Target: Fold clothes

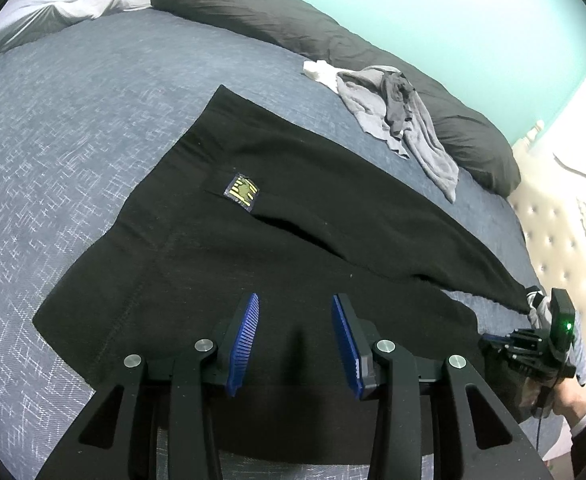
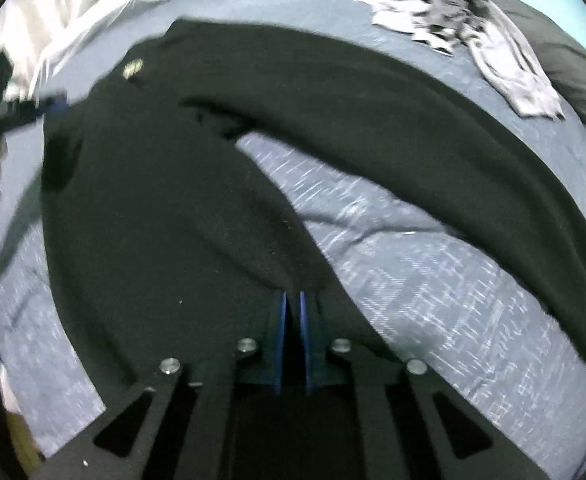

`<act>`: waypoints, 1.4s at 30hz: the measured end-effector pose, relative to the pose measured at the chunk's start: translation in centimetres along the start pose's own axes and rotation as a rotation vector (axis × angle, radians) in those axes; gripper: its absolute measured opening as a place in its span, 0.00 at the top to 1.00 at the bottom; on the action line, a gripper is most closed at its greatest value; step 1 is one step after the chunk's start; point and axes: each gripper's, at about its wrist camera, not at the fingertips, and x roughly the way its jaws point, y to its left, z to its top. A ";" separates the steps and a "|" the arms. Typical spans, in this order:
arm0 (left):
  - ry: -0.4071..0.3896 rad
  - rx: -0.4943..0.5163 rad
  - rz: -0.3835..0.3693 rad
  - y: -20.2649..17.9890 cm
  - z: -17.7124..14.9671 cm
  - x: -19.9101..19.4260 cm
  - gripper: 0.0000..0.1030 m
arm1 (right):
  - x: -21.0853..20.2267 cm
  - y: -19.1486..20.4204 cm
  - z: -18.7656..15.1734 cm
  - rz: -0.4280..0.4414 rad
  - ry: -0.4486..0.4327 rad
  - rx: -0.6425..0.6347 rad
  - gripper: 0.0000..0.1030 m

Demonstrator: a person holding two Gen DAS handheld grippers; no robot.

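The black knit trousers with a small yellow woven patch lie spread flat on the blue-grey textured bed cover, waistband end toward me and the two legs running off toward three o'clock, so as far as I can judge the folding has barely begun: the garment is laid out, but no fold is in it yet. My left hand-held gripper hangs over the waistband edge at six o'clock of its own view, its blue ribbed pads standing apart with nothing pinched between them. My right hand-held gripper has its pads drawn nearly together at the hem of the nearer leg, and black cloth seems to sit between them (the picture is smeared, so I judge it a grip rather than see it plainly). Between the two legs a wedge of bed cover shows, so they are not yet laid one upon the other. A crumpled heap of grey and white clothes waits near the long black pillow at one o'clock, still to be folded.
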 end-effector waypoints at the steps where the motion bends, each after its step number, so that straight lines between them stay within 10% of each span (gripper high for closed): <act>1: 0.000 0.000 0.000 0.0 0.0 0.0 0.59 | -0.1 -0.3 0.1 0.007 -0.003 0.015 0.95; 17: 0.005 -0.001 0.005 0.1 -0.1 0.2 0.59 | -2.2 -3.6 -0.1 0.026 -0.044 0.190 0.97; 21: 0.006 0.002 0.007 0.0 -0.1 0.3 0.59 | -2.2 -2.4 2.5 0.094 -0.066 0.182 0.58; 27: 0.009 -0.004 0.008 0.4 0.0 0.4 0.59 | 0.6 1.4 5.0 0.098 -0.021 0.072 0.58; 32: 0.009 -0.014 0.008 0.8 0.0 0.4 0.59 | 2.5 1.9 5.8 0.079 0.002 0.056 0.93; 42: 0.007 -0.019 0.008 1.1 0.0 0.1 0.59 | 3.7 0.1 6.1 0.042 0.055 0.135 0.97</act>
